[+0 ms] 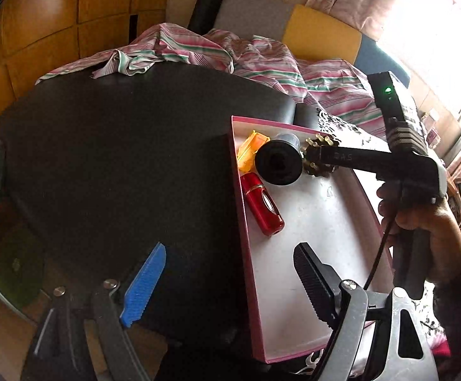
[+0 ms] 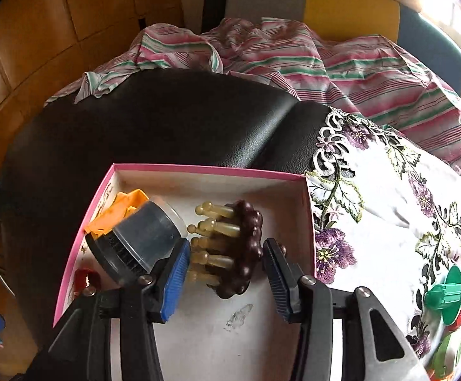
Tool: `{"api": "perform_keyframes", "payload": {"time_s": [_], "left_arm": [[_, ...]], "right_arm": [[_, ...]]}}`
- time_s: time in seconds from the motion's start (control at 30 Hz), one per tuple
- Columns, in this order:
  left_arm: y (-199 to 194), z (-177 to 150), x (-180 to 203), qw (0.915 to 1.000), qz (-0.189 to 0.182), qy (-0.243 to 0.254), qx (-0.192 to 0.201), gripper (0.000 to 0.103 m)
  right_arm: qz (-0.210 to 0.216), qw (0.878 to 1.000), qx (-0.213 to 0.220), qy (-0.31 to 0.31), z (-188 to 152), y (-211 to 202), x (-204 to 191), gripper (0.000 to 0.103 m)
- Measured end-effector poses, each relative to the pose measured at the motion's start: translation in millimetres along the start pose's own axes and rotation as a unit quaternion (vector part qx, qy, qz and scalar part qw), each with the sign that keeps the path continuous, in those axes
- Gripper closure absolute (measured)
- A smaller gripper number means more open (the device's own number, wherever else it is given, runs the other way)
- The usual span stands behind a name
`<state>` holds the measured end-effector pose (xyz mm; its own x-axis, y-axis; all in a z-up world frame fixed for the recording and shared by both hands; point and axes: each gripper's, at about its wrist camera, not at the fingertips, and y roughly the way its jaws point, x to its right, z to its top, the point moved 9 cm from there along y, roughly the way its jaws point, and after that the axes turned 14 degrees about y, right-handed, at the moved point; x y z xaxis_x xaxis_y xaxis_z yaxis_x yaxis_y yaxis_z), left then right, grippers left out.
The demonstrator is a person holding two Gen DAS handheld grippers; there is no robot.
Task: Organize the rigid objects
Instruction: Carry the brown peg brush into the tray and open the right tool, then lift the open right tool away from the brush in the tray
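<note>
A pink box (image 1: 237, 197) with a white floor lies on a black leather seat. In it are an orange plastic piece (image 1: 250, 150), a black-capped clear jar (image 1: 279, 162) lying on its side, a red glossy case (image 1: 262, 204) and a brown massage brush (image 2: 240, 250) with yellowish prongs. My right gripper (image 2: 227, 273) is low in the box (image 2: 198, 169) with the brush between its blue pads (image 2: 176, 273); the jaws look just off it, open. The left view shows that gripper (image 1: 322, 158) over the brush (image 1: 317, 158). My left gripper (image 1: 227, 285) hangs open and empty, straddling the box's left wall.
An embroidered white cloth (image 2: 386, 190) lies right of the box, with a green and pink plastic toy (image 2: 452, 292) on it. A striped pink sheet (image 2: 294, 60) is bunched behind the seat (image 1: 119, 158). A hand (image 1: 427, 222) holds the right gripper's handle.
</note>
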<state>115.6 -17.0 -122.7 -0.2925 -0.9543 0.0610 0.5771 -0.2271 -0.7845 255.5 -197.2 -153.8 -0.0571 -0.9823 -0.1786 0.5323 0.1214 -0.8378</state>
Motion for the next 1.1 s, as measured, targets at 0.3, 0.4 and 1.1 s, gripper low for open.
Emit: {"api": "perform_keyframes", "payload": {"time_s": [0.3, 0.4, 1.1], "left_arm": [[-5, 2, 3, 0.9999, 0.011, 0.011, 0.004, 0.019], [-8, 3, 4, 0.9997, 0.015, 0.016, 0.008, 0.019], [-18, 2, 19, 0.9990, 0.020, 0.038, 0.012, 0.019]], "right_arm": [[0.017, 1.000, 0.015, 0.004, -8, -20, 1, 0.041], [0.014, 1.000, 0.025, 0.001, -13, -29, 3, 0.041], [0.020, 0.998, 0.056, -0.019, -57, -75, -2, 0.041]]}}
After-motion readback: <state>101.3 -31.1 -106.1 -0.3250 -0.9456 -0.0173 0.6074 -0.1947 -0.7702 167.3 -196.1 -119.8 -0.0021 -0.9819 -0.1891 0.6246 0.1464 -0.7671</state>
